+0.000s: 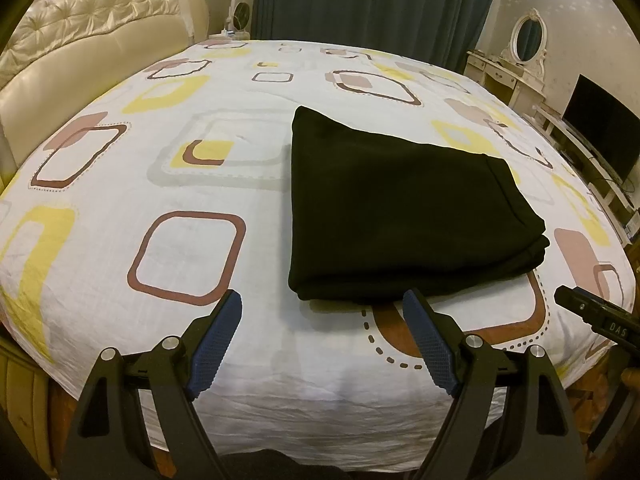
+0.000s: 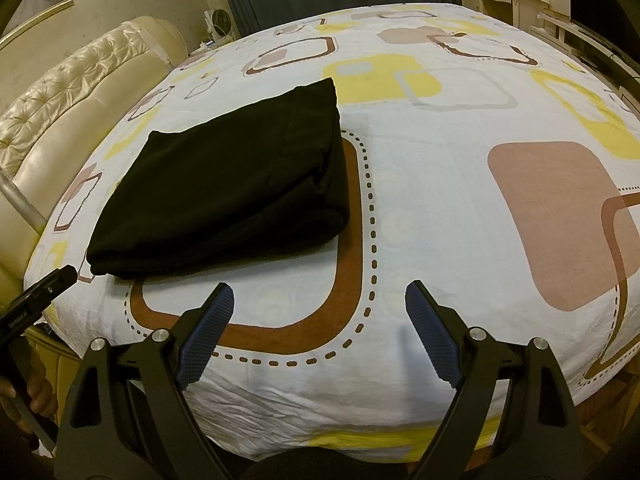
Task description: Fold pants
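Black pants lie folded into a thick, squarish stack on the bed, near the edge closest to you and a little ahead of both tools. Your left gripper hovers just short of the stack's near edge, jaws spread wide and holding nothing; your right gripper hovers to the stack's right over bare sheet, equally wide and empty. The cloth looks soft, matte and fairly heavy, like fleece or knit, so it should drape and sag rather than keep its shape, and the layers may slide apart if you lift only the top one. Judging by the neat pile, the folding looks finished or nearly so. If you must move it, pinch through all layers at the rounded near fold, one tool toward each corner. The sheet is white cotton printed with brown, pink and yellow rounded squares, lightly creased near the edge. A cream tufted headboard stands at the left, dark teal curtains behind, and a white dressing table with an oval mirror and a dark screen at the right.
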`<state>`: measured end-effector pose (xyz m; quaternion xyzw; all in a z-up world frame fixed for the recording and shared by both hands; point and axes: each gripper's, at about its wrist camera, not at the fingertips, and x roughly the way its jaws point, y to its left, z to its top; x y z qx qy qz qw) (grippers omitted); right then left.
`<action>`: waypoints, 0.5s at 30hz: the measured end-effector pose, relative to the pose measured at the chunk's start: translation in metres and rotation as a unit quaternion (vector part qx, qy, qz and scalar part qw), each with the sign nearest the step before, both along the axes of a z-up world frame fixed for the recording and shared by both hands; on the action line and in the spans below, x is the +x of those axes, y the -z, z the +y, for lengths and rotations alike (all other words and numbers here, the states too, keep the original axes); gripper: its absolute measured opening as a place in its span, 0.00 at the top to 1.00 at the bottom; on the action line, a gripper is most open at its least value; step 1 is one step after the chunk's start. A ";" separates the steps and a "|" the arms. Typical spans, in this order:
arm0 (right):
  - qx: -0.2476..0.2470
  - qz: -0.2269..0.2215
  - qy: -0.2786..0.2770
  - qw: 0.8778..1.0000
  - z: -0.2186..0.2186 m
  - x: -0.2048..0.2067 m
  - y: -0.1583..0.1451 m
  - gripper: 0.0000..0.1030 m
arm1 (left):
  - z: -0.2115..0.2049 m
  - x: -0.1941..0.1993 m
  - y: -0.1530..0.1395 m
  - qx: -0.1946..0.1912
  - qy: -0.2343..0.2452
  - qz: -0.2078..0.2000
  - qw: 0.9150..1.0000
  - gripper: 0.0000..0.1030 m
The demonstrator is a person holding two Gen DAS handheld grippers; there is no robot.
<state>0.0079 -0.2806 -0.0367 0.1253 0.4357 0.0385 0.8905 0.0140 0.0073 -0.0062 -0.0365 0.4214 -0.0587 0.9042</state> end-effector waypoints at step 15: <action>0.039 -0.037 0.011 0.999 -0.032 0.049 -0.043 0.10 | 0.060 0.064 -0.023 -0.030 -0.034 0.013 0.999 0.21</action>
